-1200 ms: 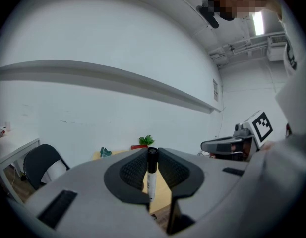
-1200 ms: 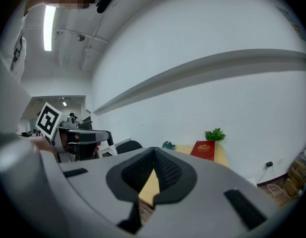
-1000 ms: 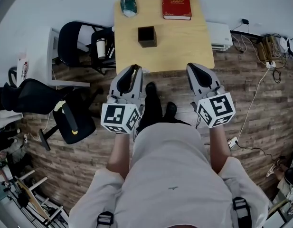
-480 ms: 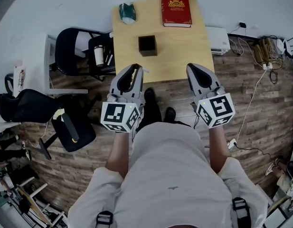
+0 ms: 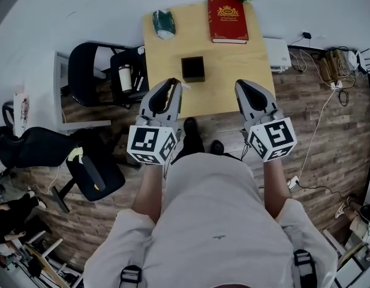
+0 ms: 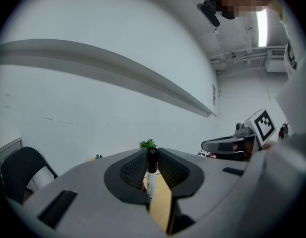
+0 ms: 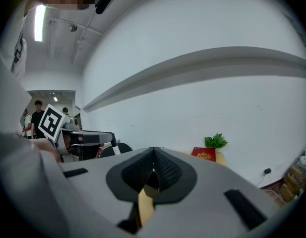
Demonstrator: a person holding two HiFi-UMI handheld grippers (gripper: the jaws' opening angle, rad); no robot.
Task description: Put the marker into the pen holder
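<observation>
Walking had brought the light wooden bench (image 5: 238,71) and its dark square pen holder (image 5: 192,68) nearer, left tongs (image 5: 171,86) gripping the black-capped white marker (image 6: 151,180) ready for insertion, right tongs (image 7: 153,151) closed on nothing.

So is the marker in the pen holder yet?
Out. The marker sits clamped in the jaws of the left gripper, while the pen holder stands apart on the table.

No lettering is legible: the red book (image 5: 228,20) on the bench (image 5: 235,71) shows only a blurred gold emblem.
</observation>
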